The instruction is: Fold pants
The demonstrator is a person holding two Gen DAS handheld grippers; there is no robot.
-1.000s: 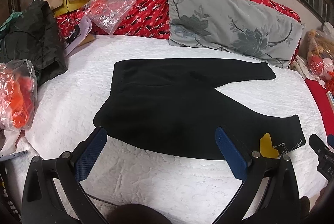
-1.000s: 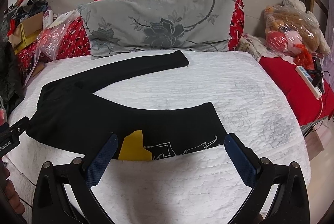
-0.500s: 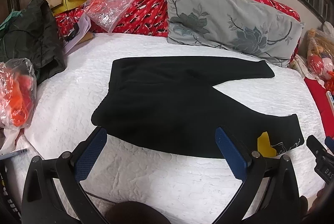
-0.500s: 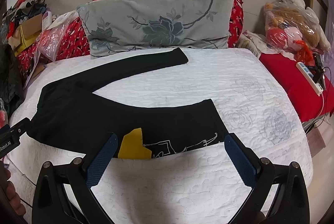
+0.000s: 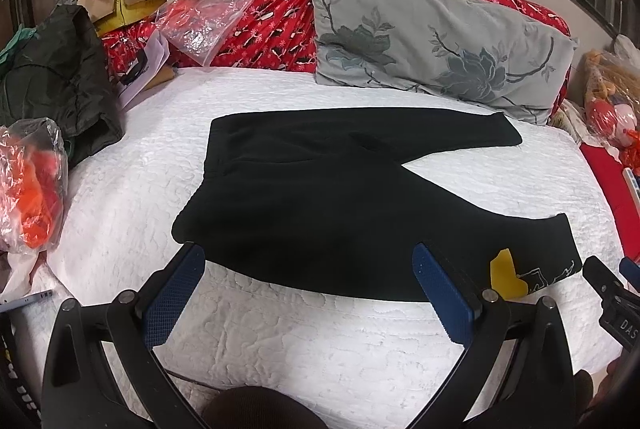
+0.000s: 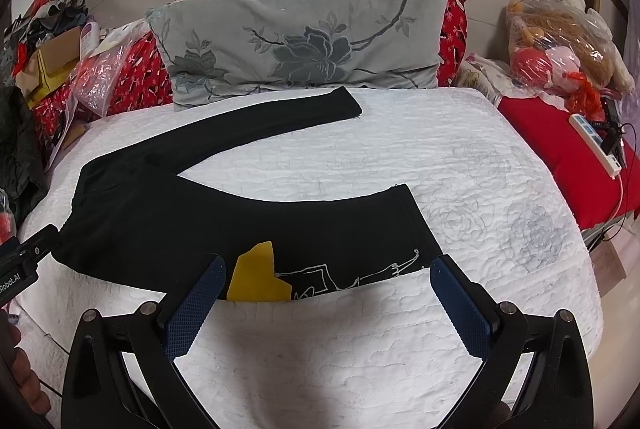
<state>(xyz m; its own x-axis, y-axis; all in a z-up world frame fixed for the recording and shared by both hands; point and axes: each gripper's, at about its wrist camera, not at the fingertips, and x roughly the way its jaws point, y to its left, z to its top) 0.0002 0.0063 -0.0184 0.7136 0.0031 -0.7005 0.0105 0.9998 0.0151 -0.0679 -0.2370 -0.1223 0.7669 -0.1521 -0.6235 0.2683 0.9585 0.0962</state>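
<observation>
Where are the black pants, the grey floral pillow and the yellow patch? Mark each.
black pants [image 5: 320, 205], left wrist view, on the seat area.
grey floral pillow [image 6: 304, 37], right wrist view, on its flower.
yellow patch [image 6: 256, 277], right wrist view, on its middle.

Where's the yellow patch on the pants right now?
In the right wrist view, the yellow patch sits on the near leg of the black pants, beside the white line drawing.

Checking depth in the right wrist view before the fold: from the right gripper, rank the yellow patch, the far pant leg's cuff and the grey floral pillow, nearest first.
From the right gripper:
1. Yellow patch, on the near leg, by its left finger.
2. Far pant leg's cuff, mid-bed.
3. Grey floral pillow, behind that cuff at the headboard.
</observation>
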